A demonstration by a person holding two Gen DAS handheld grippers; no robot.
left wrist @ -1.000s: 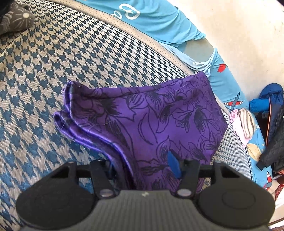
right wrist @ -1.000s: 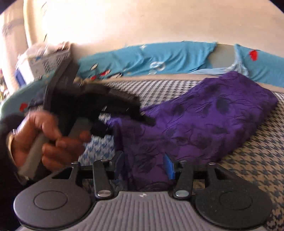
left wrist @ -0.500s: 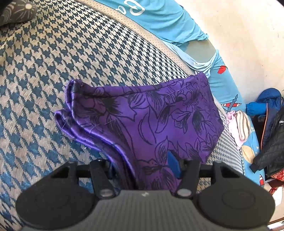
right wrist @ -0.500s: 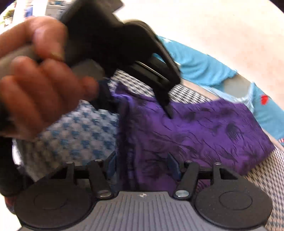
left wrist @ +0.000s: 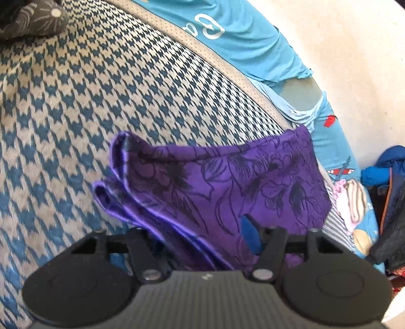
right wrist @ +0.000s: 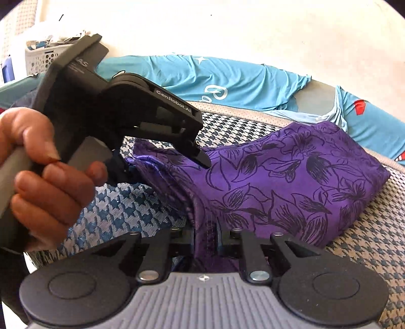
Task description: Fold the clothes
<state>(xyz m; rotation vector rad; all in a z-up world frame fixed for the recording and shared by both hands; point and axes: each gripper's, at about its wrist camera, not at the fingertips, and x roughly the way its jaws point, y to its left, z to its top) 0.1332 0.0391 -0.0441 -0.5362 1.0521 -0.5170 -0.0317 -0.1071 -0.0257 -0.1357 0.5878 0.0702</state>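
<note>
A folded purple cloth (left wrist: 227,182) with black flower outlines lies on the blue-and-beige houndstooth cushion (left wrist: 76,106). My left gripper (left wrist: 202,240) has the cloth's layered corner between its fingers and its jaws are closing on it. From the right wrist view, the left gripper (right wrist: 162,164) is held by a hand (right wrist: 45,177), one finger on top of the purple cloth (right wrist: 291,182) and one under its edge. My right gripper (right wrist: 206,232) pinches a raised fold of the cloth's near edge, its jaws closing tight on it.
A light blue shirt (right wrist: 227,83) lies along the cushion's far edge by the cream wall. A white laundry basket (right wrist: 40,58) stands at the far left. Dark jackets (left wrist: 389,202) and a pink item (left wrist: 349,200) sit off the cushion's right end. A grey patterned pillow (left wrist: 30,20) is at the top left.
The right gripper's jaws have drawn together onto a fold of the purple cloth. In the right wrist view the hand with the left gripper has shifted left and down. The left wrist view is nearly unchanged.
</note>
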